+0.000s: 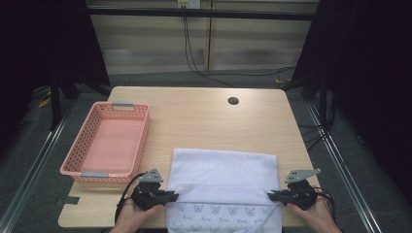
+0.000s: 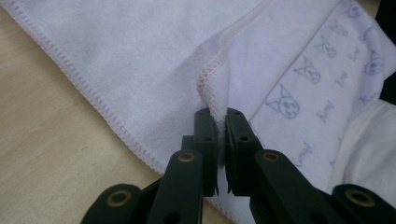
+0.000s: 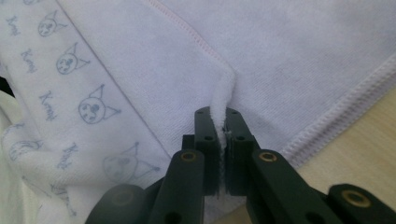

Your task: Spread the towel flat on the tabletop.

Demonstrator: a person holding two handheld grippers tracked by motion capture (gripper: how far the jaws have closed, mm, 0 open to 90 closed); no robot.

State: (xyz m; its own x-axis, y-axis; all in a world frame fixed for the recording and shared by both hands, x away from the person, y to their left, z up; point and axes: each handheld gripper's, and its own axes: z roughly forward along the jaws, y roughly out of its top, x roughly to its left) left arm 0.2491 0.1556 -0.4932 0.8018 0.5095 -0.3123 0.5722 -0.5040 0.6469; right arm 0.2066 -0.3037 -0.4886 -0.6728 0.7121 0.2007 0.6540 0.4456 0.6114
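Dark curtains and a grey floor with trailing cables frame the light wood tabletop point(image 1: 209, 121) in the high view, where one pink basket point(image 1: 141, 133) stands empty at the left and one white towel point(image 1: 221, 170) (cat faces printed on its near part) lies at the near edge between the left claw point(image 1: 171, 196) and right claw point(image 1: 273, 196). Left gripper view: jaws pinched tight on a stitched towel fold. Right gripper view: jaws likewise clamped on a raised fold.
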